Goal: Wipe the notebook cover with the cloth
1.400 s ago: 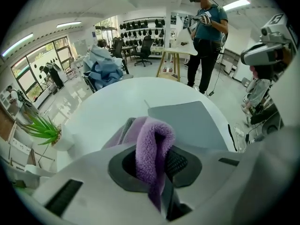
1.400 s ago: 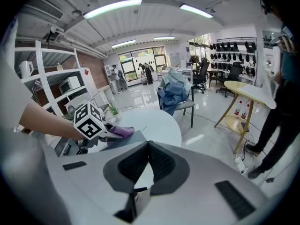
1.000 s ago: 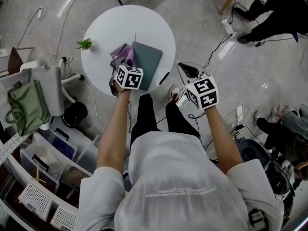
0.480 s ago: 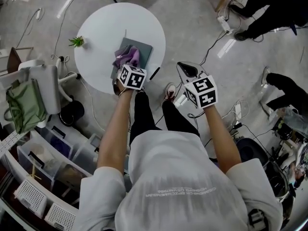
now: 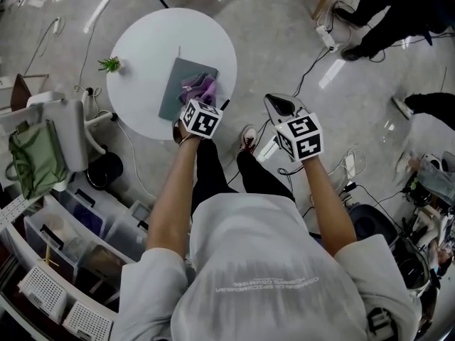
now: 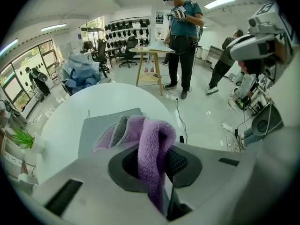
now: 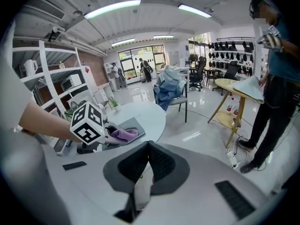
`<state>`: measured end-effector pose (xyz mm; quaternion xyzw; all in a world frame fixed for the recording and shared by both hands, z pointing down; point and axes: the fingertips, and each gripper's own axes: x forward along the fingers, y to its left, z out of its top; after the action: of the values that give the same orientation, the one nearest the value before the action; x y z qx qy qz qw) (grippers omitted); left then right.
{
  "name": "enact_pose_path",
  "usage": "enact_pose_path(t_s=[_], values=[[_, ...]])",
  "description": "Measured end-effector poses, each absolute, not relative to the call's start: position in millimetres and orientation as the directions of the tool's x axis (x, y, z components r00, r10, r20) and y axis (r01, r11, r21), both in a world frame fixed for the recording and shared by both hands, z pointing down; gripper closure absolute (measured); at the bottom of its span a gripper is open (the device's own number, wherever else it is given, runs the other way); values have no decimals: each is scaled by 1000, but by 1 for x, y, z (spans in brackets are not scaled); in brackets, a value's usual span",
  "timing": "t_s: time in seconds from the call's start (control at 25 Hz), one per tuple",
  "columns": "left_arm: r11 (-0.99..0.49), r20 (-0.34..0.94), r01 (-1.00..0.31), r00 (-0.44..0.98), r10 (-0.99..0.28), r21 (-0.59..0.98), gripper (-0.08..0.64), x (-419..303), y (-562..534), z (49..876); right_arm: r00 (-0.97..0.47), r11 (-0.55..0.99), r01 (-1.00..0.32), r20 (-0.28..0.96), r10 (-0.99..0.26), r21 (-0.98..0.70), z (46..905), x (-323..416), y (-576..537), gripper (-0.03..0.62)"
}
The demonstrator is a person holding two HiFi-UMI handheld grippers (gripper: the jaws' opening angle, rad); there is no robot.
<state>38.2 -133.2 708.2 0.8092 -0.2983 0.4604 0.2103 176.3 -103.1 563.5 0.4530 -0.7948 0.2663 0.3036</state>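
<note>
Now, mid-wipe, your left gripper (image 6: 154,168) pinches the cloth (image 6: 150,135) on the notebook (image 6: 98,125), right gripper (image 7: 146,163) jaws together on nothing; sweep over the bare cover.

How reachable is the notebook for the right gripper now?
Probably yes. The right gripper, shut and empty, hangs off the table to its right, with open space between. The left gripper and its cloth occupy the notebook cover's near right part; the rest looks free.

Head view looks steeply down; both gripper views look level, all sharing the round table (image 5: 149,41).
</note>
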Motion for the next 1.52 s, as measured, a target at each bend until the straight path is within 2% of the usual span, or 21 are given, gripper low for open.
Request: enact_pose_path(t_s=[0.2,0.36,0.48,0.88,1.08,1.52], values=[[-691,824,-721,423,-377,54,502,25,-146,685,-416,463,-874,719,-557,-148,559,165,-113,591],[-639,767,-769,407,-495,-4,502,-11,-170,654,-442,490,-858,706,-553,-154,554,140,-131,591],[-601,756,-798,376,-536,-30,502,-44,-187,642,-454,505,-849,701,-551,-153,553,119,-146,591],[-567,848,-822,266,-459,-50,502,-116,-202,685,-514,561,-806,693,-505,-189,559,53,-172,591],[-614,876,-789,285,-390,-17,502,-102,-182,710,-531,557,-800,697,-482,-224,567,42,-171,591],[-619,883,-778,214,-417,-104,502,-84,-165,711,-512,545,-810,716,-475,-217,575,80,-152,591]])
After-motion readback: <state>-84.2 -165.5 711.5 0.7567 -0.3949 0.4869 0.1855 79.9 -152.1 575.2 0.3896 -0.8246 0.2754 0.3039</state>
